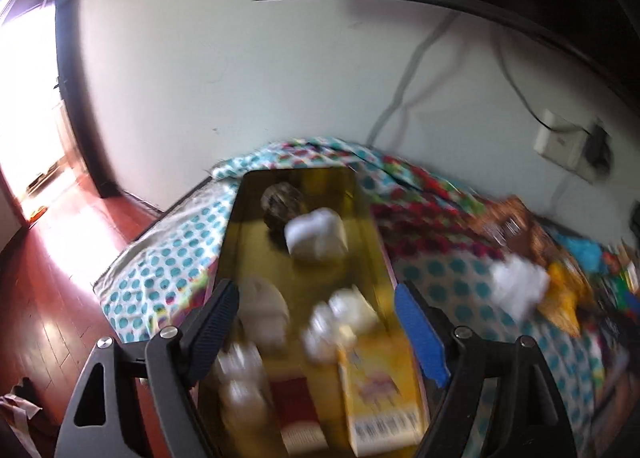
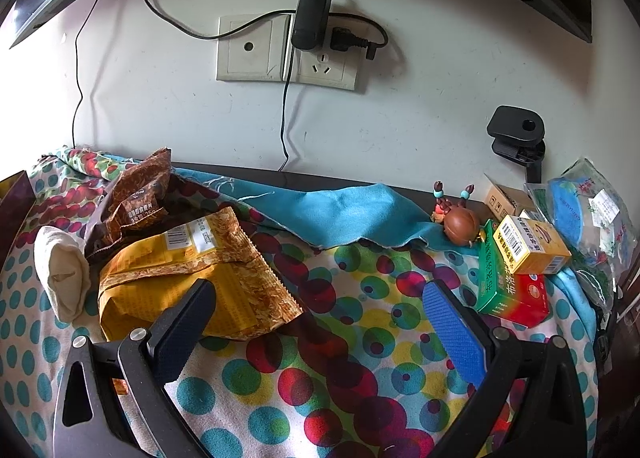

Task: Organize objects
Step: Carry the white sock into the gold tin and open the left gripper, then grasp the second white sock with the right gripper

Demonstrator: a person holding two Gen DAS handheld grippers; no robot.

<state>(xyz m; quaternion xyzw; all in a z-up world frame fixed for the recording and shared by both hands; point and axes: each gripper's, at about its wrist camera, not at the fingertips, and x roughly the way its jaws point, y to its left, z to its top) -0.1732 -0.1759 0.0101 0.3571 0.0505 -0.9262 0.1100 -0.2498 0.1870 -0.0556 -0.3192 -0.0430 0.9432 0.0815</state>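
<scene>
In the blurred left wrist view my left gripper (image 1: 316,302) is open above a gold tin box (image 1: 240,226) that holds white lumps (image 1: 318,234), a dark round thing (image 1: 280,200) and a yellow carton (image 1: 380,390). In the right wrist view my right gripper (image 2: 318,298) is open and empty over the dotted cloth (image 2: 340,338). A yellow snack bag (image 2: 188,270), a brown snack bag (image 2: 136,198) and a white sock (image 2: 60,270) lie to its left. A yellow box (image 2: 530,246) rests on a green and red box (image 2: 508,290) to its right.
A small brown figurine (image 2: 460,224), a cardboard box (image 2: 504,198) and a plastic packet (image 2: 588,214) sit at the back right. A wall socket with a black adapter (image 2: 310,14) and cables is behind. A black clamp (image 2: 518,138) stands at the table edge. Wooden floor (image 1: 60,278) lies left.
</scene>
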